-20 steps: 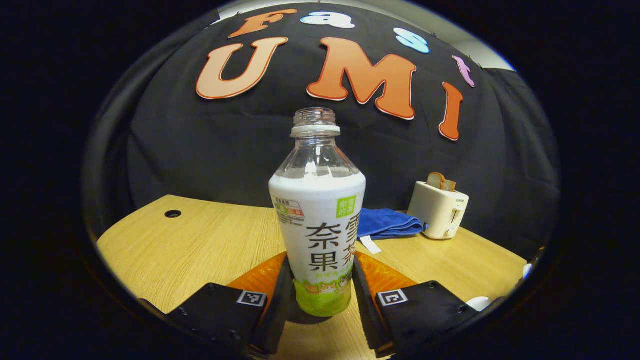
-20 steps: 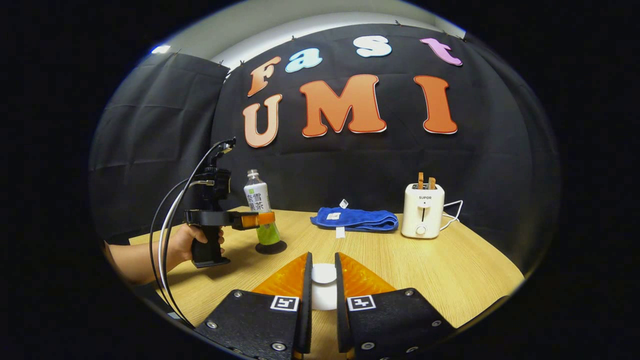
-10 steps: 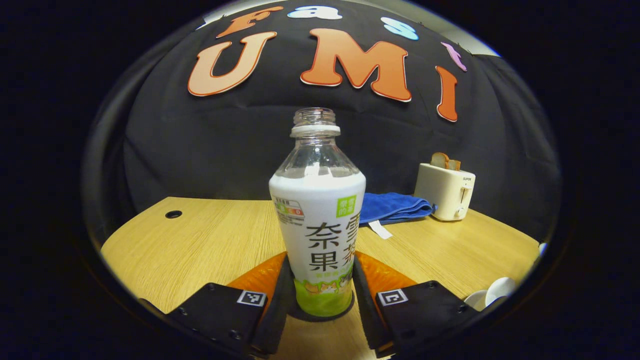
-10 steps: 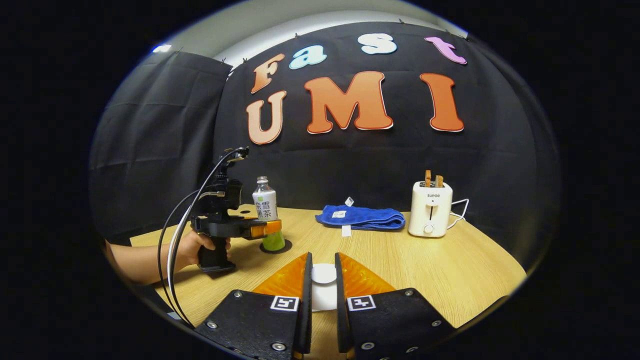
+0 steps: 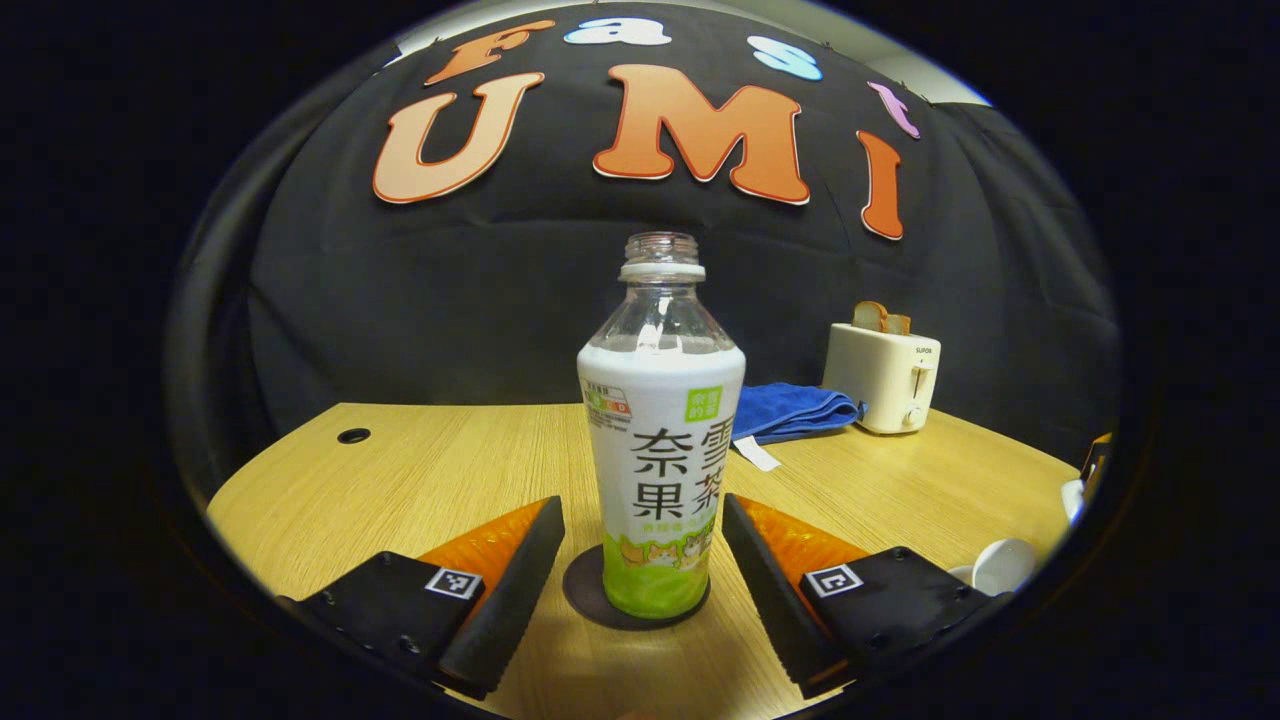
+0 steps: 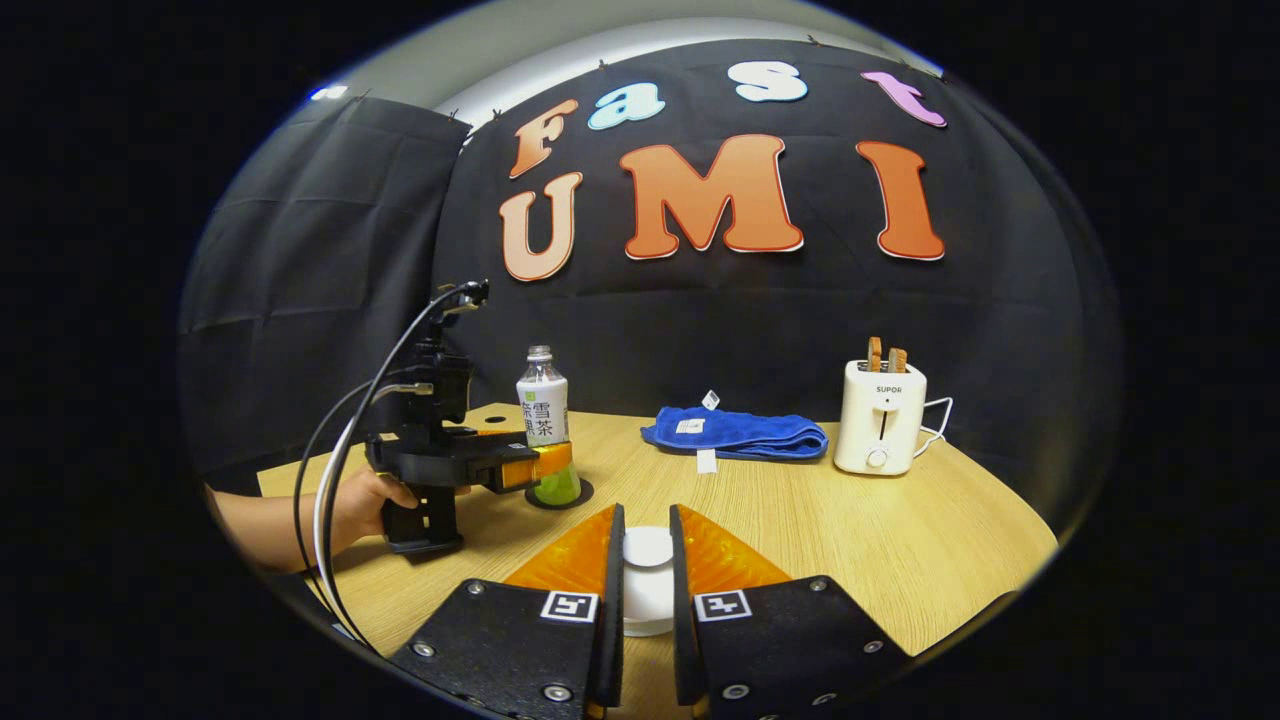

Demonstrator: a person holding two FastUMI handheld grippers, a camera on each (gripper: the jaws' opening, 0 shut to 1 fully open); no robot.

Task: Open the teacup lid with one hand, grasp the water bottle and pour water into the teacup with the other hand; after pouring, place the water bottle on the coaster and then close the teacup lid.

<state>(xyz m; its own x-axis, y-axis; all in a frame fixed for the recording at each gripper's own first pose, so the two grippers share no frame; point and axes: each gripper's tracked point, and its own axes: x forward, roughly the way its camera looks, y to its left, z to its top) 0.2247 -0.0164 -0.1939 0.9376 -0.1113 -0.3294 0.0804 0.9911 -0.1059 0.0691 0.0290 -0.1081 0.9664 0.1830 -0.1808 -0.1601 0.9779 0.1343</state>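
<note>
**Standing the bottle on its coaster, with the lid left to go back**

Judging from how things lie, the pouring looks over. Toward the desk's left edge, in the right gripper view, a hand (image 6: 365, 500) holds the left tongs (image 6: 545, 462) level with the lower part of the water bottle (image 6: 545, 425). In the left gripper view the water bottle (image 5: 660, 440) stands upright and uncapped on the dark round coaster (image 5: 585, 600), and the left tongs (image 5: 640, 545) are spread apart, one finger on each side of the bottle with desk showing in both gaps, so nothing presses on it. That step reads as done: the bottle is set down and let go.

Further right, near the middle of the desk's near edge, the right tongs (image 6: 645, 585) are clamped on the white teacup lid (image 6: 647, 565), both fingers tight against it. At the far right of the left gripper view a white rounded piece (image 5: 1005, 562) sits close to the desk's right edge; it is likely the teacup, though too little shows to be sure.

Along the far edge lie a folded blue towel (image 6: 740, 433) and a cream toaster (image 6: 880, 418) with toast in it, neither part of the job.

What is left, as I judge it, is drawing the left tongs clear and setting the lid on the cup.
</note>
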